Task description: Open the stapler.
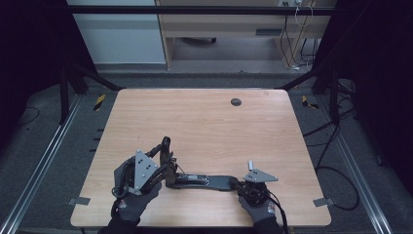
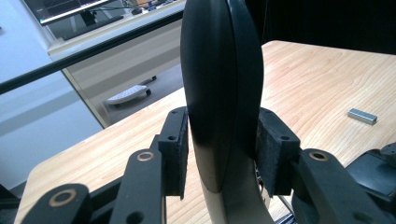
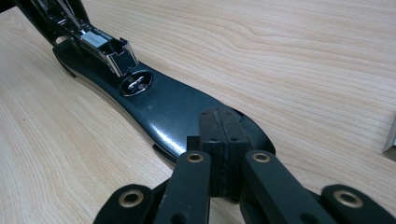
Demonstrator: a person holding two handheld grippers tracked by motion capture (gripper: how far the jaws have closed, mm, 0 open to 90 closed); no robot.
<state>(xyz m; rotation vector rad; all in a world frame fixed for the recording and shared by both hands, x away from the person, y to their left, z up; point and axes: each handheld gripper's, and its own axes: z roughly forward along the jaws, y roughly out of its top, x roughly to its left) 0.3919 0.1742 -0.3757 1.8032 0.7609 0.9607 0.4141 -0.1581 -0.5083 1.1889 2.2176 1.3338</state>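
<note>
- Item: black stapler, opened out, lying near the front edge of the surface, at about 6 o'clock from its middle in the high view.
- Long axis: the base runs from 9 to 3 o'clock in the high view; the top arm stands raised at the 9 o'clock end, leaning toward 12.
- Left tongs: part open, pads pressed on either side of the raised top arm; the hold reads as firm in the left gripper view.
- Right tongs: jaws drawn fully together, their tips resting on the 3 o'clock end of the base; whether they pinch its edge or merely press it down, I cannot tell.
- Magazine: bright metal channel exposed above the anvil plate, toward 11 o'clock in the right gripper view.
- Small metal block, likely a strip of staples: lies loose just beside the right tongs, at 12 o'clock from them; the right hand is the nearer one.
- Judgement: the coming move turns on this short gap, block to open magazine, along the stapler's own axis toward 9 o'clock.
- Surface: pale wood grain, rounded corners, a dark round cable port toward 12 o'clock.
- Room: dark framing rails, grey floor, loose cables at 3 o'clock, a pale desk beyond at 12 o'clock.
</note>
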